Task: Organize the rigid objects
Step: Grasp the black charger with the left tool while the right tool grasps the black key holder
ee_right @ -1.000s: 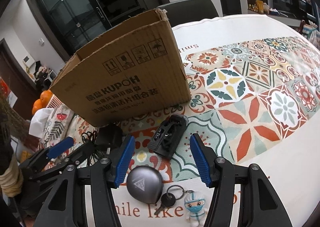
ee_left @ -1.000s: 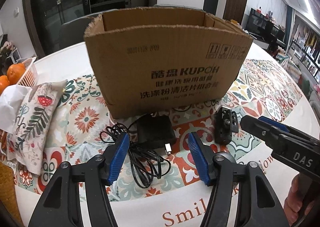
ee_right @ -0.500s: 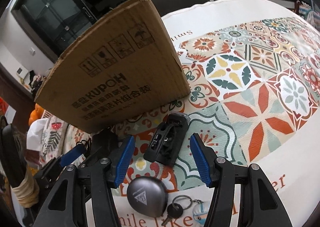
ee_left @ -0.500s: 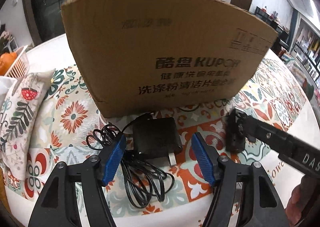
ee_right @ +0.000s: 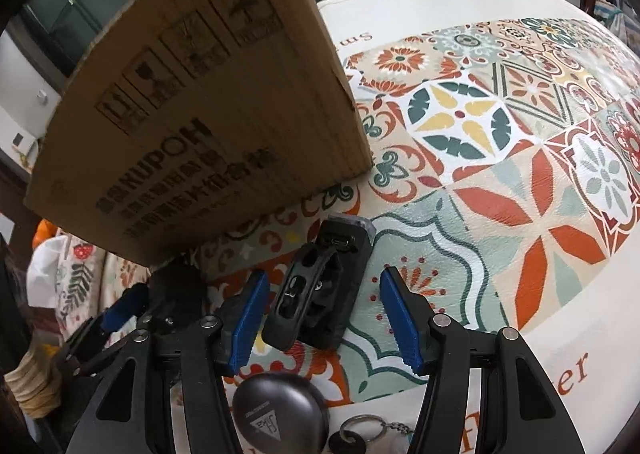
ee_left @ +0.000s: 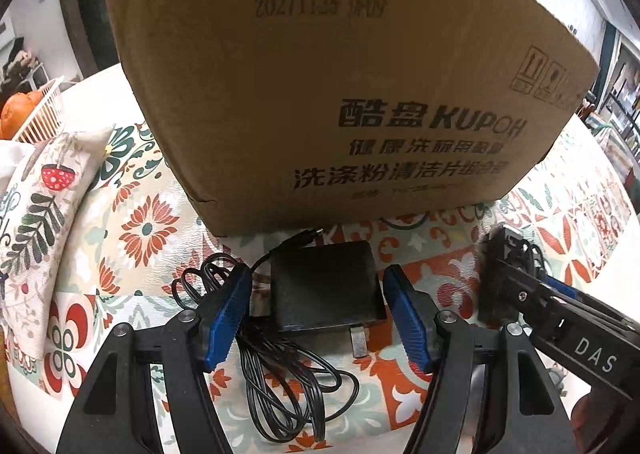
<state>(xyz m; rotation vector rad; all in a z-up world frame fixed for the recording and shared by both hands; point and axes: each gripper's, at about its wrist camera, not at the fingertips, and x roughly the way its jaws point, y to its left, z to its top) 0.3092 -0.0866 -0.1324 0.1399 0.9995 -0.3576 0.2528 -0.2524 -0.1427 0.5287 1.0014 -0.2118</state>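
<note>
A black power adapter (ee_left: 326,286) with a coiled black cable (ee_left: 280,382) lies in front of a brown cardboard box (ee_left: 340,94). My left gripper (ee_left: 320,314) is open, its blue pads on either side of the adapter, not touching. In the right wrist view a black clip-like device (ee_right: 320,294) lies on the patterned tablecloth in front of the box (ee_right: 200,114). My right gripper (ee_right: 320,328) is open, its pads on either side of the device. The right gripper also shows at the right of the left wrist view (ee_left: 560,314).
A grey rounded case (ee_right: 280,414) and a key ring (ee_right: 356,434) lie under my right gripper. A patterned cloth pouch (ee_left: 36,222) and a white basket of oranges (ee_left: 28,114) sit at the left. The white table edge (ee_right: 580,354) runs along the right.
Both grippers have moved forward and lower toward the box. The adapter now sits between the left pads and the black device between the right pads. Both have stayed open.
</note>
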